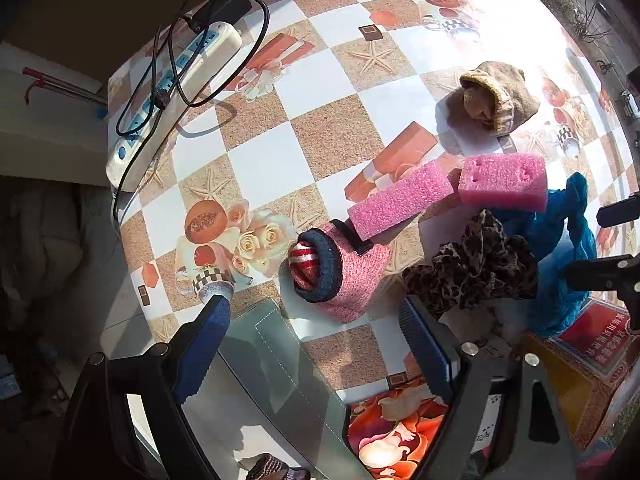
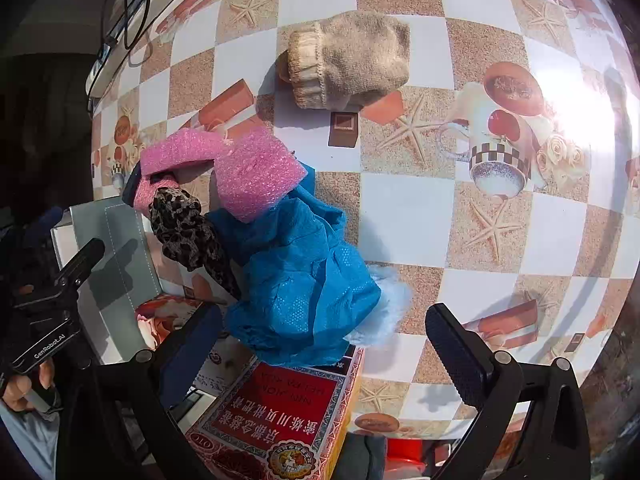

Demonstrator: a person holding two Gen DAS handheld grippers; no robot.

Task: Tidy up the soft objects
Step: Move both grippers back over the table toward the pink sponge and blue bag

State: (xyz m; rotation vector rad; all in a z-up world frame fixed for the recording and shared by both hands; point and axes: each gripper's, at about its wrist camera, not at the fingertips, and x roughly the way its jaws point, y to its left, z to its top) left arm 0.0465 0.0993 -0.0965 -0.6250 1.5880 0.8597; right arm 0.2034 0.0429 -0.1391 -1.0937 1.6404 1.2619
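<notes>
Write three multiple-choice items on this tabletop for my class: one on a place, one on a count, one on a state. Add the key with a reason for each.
1. Where does the blue cloth lie?
A. Draped partly over the red box
B. On the power strip
C. Under the beige sock

2. How many pink foam blocks are on the table?
A. One
B. Two
C. Four

3. What state is the right gripper in?
A. Shut on the blue cloth
B. Shut on a sock
C. Open, holding nothing

Key:
1 A, the cloth's lower edge hangs over the box top.
2 B, one long block and one shorter block lie end to end.
3 C, its fingers stand wide apart with nothing pressed between them.
</notes>
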